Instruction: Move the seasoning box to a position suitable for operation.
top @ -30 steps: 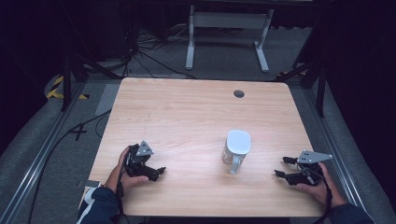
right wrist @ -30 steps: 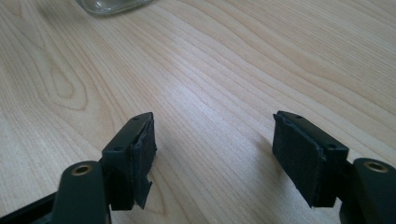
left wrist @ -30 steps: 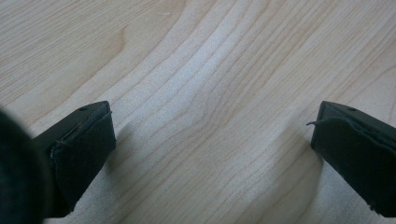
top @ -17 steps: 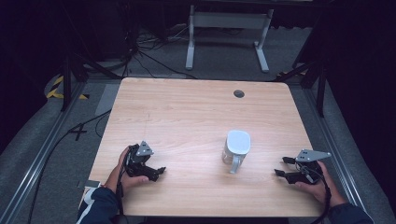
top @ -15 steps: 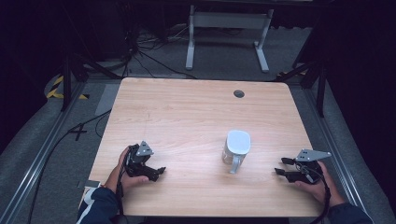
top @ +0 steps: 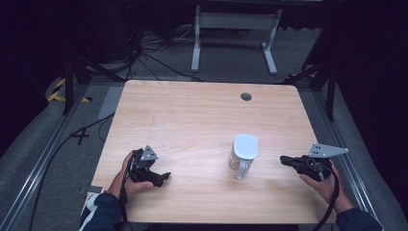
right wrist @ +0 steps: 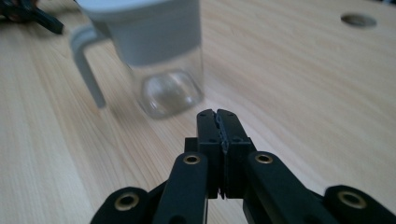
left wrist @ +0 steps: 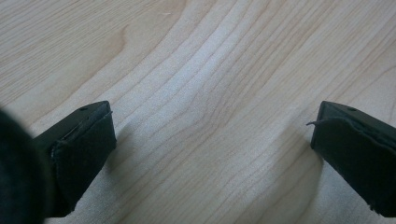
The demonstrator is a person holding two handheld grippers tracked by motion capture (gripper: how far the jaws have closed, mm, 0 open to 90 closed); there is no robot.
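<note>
A clear glass pitcher [top: 243, 154] with a white lid and white handle stands upright on the wooden table [top: 192, 120], right of centre. In the right gripper view the pitcher [right wrist: 154, 51] is just ahead of my right gripper [right wrist: 218, 114], whose jaws are pressed together on nothing. That right gripper [top: 285, 160] lies low over the table to the pitcher's right, pointing at it. My left gripper [top: 163, 177] rests near the front left edge. In the left gripper view its fingers [left wrist: 81, 154] stand wide apart over bare wood, so it is open.
A round cable hole [top: 246, 96] sits near the table's far edge. A white frame stand [top: 234, 29] and cables lie on the floor beyond the table. My other gripper [right wrist: 28, 13] appears far off at the top left of the right gripper view.
</note>
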